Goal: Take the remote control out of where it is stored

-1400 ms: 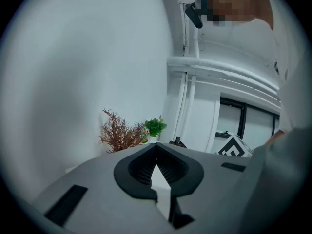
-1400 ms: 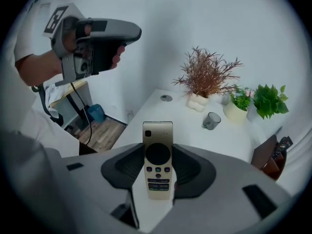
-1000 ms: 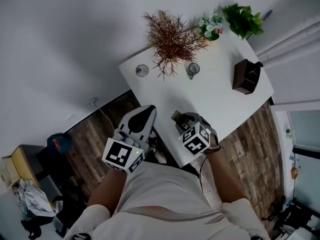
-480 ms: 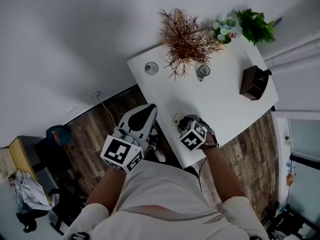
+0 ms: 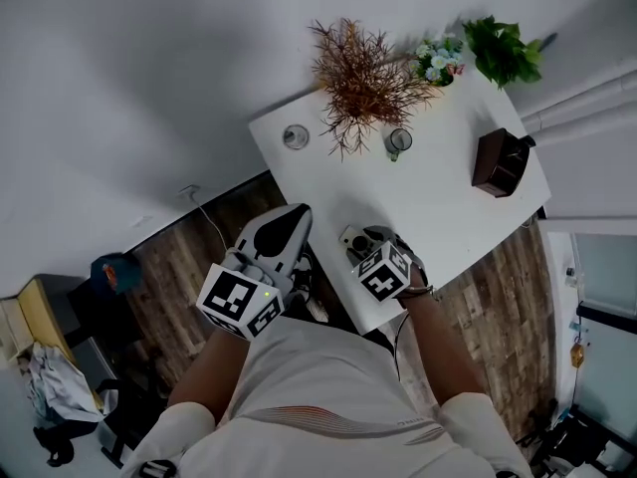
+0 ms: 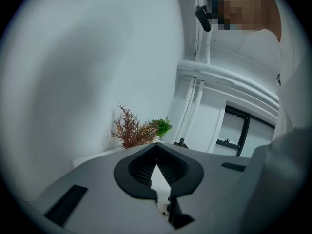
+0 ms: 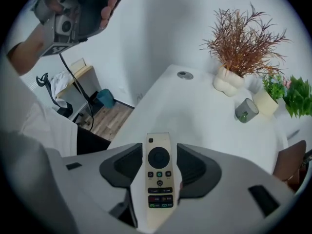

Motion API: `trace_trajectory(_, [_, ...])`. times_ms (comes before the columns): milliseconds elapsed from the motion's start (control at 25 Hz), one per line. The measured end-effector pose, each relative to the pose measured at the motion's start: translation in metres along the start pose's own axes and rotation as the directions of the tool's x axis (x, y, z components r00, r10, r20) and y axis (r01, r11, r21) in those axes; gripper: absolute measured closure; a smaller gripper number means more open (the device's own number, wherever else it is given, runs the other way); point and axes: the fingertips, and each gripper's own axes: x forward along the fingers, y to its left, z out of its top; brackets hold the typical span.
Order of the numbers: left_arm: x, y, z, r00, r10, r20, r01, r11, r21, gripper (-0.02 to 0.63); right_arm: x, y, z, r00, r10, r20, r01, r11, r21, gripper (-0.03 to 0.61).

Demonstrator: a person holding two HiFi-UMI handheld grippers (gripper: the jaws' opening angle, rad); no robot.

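A cream remote control (image 7: 158,179) lies lengthwise between the jaws of my right gripper (image 7: 159,147), buttons up. Those jaws have just been opening, and a thin gap shows beside the remote. In the head view my right gripper (image 5: 360,245) points steeply down at the near edge of the white table (image 5: 448,207), the remote (image 5: 350,237) showing at its tip. The dark brown storage box (image 5: 498,159) stands far off at the table's right end. My left gripper (image 5: 291,217) hovers left of the table over the floor, its tips (image 6: 156,145) shut on nothing.
Along the table's far side stand a dried reddish plant (image 5: 360,68), a small flower pot (image 5: 438,60), a green plant (image 5: 503,48), a mug (image 5: 398,141) and a small round dish (image 5: 295,136). Wooden floor (image 5: 179,277) lies left of the table.
My right gripper has sunk a little toward the table's near edge with the remote between its jaws. The left gripper has stayed put.
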Motion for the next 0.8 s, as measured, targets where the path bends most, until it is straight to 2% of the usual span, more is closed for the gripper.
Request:
trace_trajectory(80, [0.003,-0.007,0.003,1.000,-0.013,0.000,0.013,1.000,0.019,0.606,-0.014,-0.004,0.009,0.997,-0.011,0.078,0.008,0.999,0.037,0.373])
trace_trajectory(160, [0.007,-0.020,0.007,0.999,-0.034,-0.001,0.034,0.998,0.059,0.606,-0.036,-0.010,0.019,0.982,-0.040,0.184,0.024,0.996,0.085,0.373])
trace_trajectory(240, [0.014,-0.037,0.011,0.998,-0.068,-0.002,0.067,0.993,0.092,0.606,-0.063,-0.017,0.027,0.952,-0.070,0.298,0.031,0.990,0.135,0.374])
trace_trajectory(320, [0.021,-0.054,0.013,0.995,-0.101,-0.004,0.101,0.989,0.112,0.606,-0.093,-0.025,0.029,0.909,-0.120,0.400,0.049,0.982,0.183,0.380])
trace_trajectory(480, [0.033,-0.083,0.016,0.990,-0.138,-0.026,0.140,0.977,0.161,0.606,-0.156,-0.049,0.016,0.794,-0.278,0.540,0.117,0.942,0.314,0.425])
trace_trajectory(680, [0.048,-0.118,0.021,0.983,-0.179,-0.048,0.185,0.960,0.209,0.606,-0.238,-0.078,-0.019,0.608,-0.507,0.611,0.177,0.836,0.519,0.509])
trace_trajectory(800, [0.055,-0.139,0.025,0.976,-0.214,-0.051,0.220,0.948,0.230,0.606,-0.279,-0.085,-0.039,0.511,-0.598,0.618,0.192,0.780,0.596,0.538])
